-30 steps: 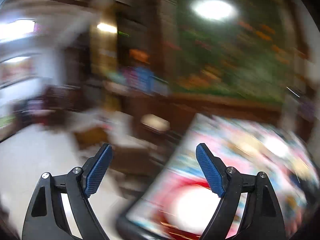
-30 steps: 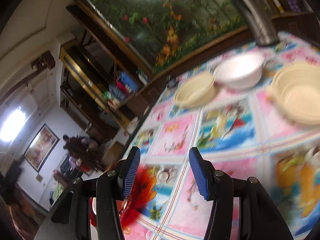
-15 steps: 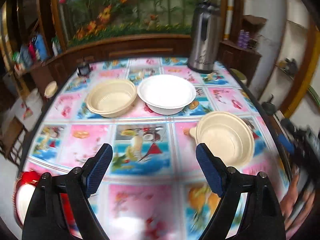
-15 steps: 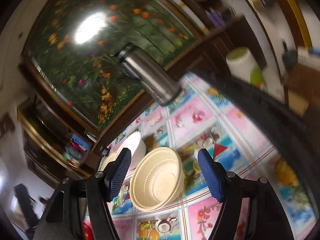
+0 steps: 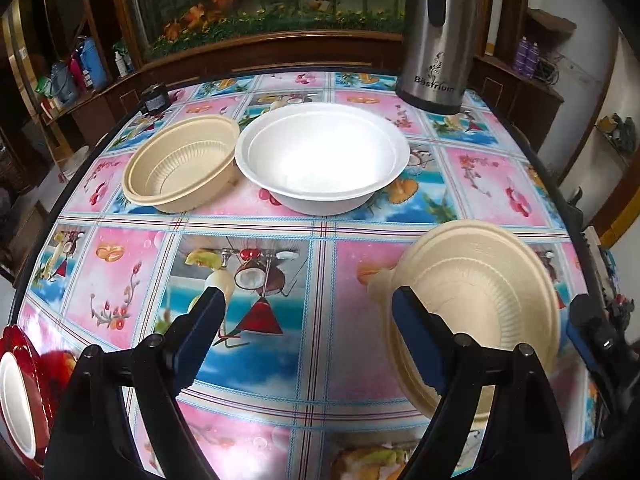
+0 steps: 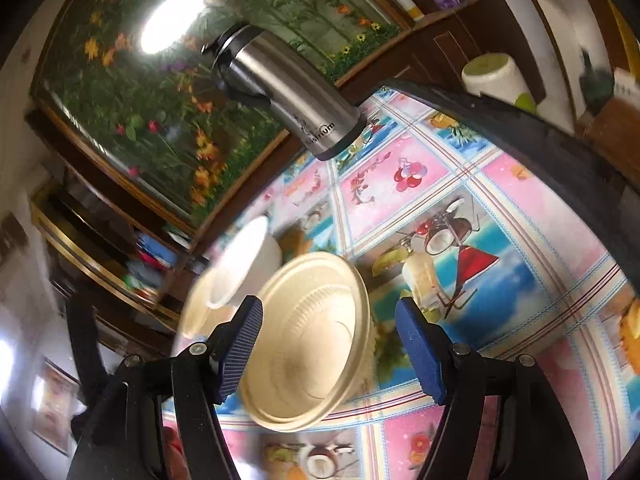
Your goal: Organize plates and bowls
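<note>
**Three bowls and a plate on the table**

Ribbed beige round bowl (image 5: 182,164) sits far left, touching a plain white foam bowl (image 5: 322,158). Another ribbed beige bowl (image 5: 480,300) is near right, well apart. Red-rimmed plate (image 5: 18,392) peeks in at the near-left edge.

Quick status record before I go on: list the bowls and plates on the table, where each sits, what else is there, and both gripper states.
surface: round table with colourful patterned cloth
far left: beige ribbed plastic bowl, upright
far centre: white foam bowl, upright, its rim close beside the beige one's
near right: beige ribbed bowl with tab, upright
near left edge: red plate holding a white dish, partly out of frame
far right: steel thermos jug
left gripper: open, empty
right gripper: open, jaws just widened, framing the tabbed bowl, not gripping
</note>
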Demonstrator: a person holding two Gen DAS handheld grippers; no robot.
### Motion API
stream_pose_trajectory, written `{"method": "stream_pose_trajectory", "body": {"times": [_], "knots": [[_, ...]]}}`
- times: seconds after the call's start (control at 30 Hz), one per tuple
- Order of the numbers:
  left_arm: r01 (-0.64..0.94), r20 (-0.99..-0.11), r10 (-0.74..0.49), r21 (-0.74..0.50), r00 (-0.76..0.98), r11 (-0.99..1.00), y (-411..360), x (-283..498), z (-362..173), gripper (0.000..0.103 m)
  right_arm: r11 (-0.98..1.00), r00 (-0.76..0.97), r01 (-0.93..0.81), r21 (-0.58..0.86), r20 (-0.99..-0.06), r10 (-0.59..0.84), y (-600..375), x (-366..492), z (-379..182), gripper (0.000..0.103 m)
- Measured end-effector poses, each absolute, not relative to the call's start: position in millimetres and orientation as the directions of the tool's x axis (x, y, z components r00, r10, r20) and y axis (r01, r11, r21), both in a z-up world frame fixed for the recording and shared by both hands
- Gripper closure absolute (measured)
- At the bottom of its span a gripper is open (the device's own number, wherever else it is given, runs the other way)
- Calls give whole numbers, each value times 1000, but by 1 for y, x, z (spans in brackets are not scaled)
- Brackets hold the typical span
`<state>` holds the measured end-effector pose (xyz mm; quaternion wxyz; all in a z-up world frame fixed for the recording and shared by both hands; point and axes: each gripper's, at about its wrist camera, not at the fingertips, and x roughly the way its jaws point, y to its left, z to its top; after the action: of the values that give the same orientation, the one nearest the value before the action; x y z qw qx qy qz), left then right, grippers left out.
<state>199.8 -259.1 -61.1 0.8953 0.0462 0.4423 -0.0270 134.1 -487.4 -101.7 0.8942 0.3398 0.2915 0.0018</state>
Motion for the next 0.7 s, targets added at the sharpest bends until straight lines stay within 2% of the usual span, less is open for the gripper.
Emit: {"method": "stream_pose_trajectory", "body": {"times": [0.17, 0.23, 0.4, 0.57, 0.63, 0.7], "knots": [[110, -782, -11, 74, 623, 991, -269, 197, -71, 17, 897, 788, 271, 348, -615, 0, -458, 140, -97, 34], [116, -789, -4, 85, 614, 990, -272, 198, -76, 17, 915, 764, 282, 288, -644, -33, -451, 145, -102, 45], [137, -811, -28, 64, 584, 988, -272, 203, -84, 17, 905, 724, 308, 292, -689, -24, -456, 153, -116, 58], [174, -814, -37, 79, 579, 982, -276, 202, -90, 17, 906, 720, 312, 284, -693, -30, -458, 153, -119, 60], [192, -811, -42, 88, 584, 977, -279, 201, -92, 17, 911, 718, 310, 273, -695, -36, -456, 154, -120, 67], [205, -808, -43, 98, 588, 974, -281, 200, -93, 21, 914, 712, 305, 266, -701, -34, -453, 156, -122, 70]]}}
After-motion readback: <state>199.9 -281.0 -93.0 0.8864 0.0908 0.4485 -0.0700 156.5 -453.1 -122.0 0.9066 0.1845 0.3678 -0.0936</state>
